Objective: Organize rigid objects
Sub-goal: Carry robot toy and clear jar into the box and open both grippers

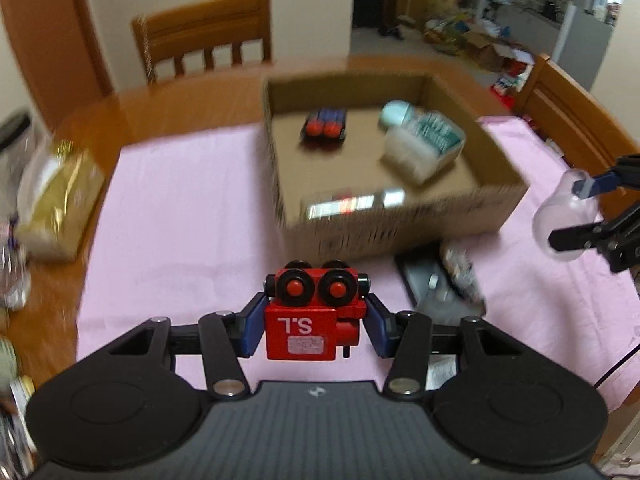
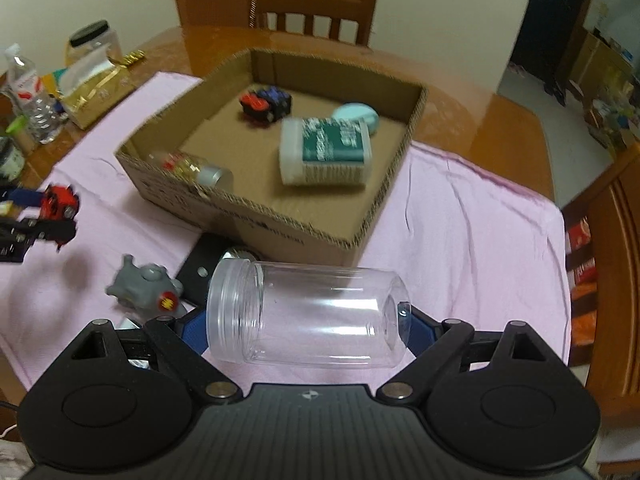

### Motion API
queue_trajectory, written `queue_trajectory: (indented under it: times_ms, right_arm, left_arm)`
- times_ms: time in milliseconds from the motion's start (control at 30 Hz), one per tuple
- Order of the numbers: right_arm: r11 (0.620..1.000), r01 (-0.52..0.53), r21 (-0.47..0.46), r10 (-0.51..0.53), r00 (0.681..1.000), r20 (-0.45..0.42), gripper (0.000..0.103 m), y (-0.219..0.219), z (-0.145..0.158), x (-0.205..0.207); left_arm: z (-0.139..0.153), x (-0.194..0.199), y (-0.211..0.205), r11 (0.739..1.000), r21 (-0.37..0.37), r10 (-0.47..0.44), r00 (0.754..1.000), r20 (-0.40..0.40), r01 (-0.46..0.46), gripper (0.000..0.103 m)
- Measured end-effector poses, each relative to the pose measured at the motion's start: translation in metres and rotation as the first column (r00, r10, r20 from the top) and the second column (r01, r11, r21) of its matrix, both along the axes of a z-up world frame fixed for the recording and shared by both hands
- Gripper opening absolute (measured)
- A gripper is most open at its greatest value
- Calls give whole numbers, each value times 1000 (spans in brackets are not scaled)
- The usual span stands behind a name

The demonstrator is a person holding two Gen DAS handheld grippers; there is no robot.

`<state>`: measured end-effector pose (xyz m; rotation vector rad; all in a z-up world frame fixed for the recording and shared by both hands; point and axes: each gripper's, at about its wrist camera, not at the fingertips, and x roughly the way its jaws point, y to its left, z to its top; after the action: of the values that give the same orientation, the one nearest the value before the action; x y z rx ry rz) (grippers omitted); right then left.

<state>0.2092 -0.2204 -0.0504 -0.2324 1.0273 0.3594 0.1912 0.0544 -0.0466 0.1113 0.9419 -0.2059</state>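
My left gripper (image 1: 315, 322) is shut on a red toy train car (image 1: 316, 312) with black wheels, held above the pink cloth in front of the cardboard box (image 1: 400, 224). My right gripper (image 2: 308, 330) is shut on a clear plastic jar (image 2: 308, 314), held sideways above the cloth near the box (image 2: 280, 232). The box holds a red and blue toy car (image 2: 266, 104), a white bottle with a green label (image 2: 324, 150), a teal round lid (image 2: 356, 116) and a small glass bottle (image 2: 192, 168). The right gripper with the jar also shows in the left wrist view (image 1: 568, 220).
A grey toy engine (image 2: 142, 286) and a dark flat object (image 2: 204, 264) lie on the pink cloth (image 2: 460, 220) before the box. A gold tissue pack (image 2: 96, 88), water bottle (image 2: 28, 92) and jar (image 2: 94, 42) stand at the left. Wooden chairs (image 2: 316, 4) surround the table.
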Motion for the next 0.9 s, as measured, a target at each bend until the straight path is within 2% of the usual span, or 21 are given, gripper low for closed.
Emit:
queue_trajectory:
  times_ms: [233,333,533,567,667,700,900]
  right_arm:
    - [998,-59,4,59,995,77,94,10,31,10]
    - [997,-79,21,77,993,94,94,14,36,17]
    - [996,-82,25,79,991,108,94,25,38,30]
    - [997,-78,27,75,991,107,94,27,37,32]
    - [997,-71,28,68,992,107,94,31,35,35]
    - [997,-69,26,66,992,106,94,32,34,37]
    - [997,-72,11,70,994,89,94,37,31,44]
  left_arm:
    - [30,44,-16,996,15,-88,989,119,86,50]
    - [25,72,-25,993,41,-113,985,130,108,50]
    - [5,118,-38,994,35,-106,987,124,103,50]
    - [2,122,-38,995,31,-102,987,126,99,54]
    - [-3,130,-36,998,36,-54,987,152,49,89]
    - [-2,130,-33,999,28,-45,986,158,41,93]
    - [8,112,-19,1000,-1,-25,986,167,26,96]
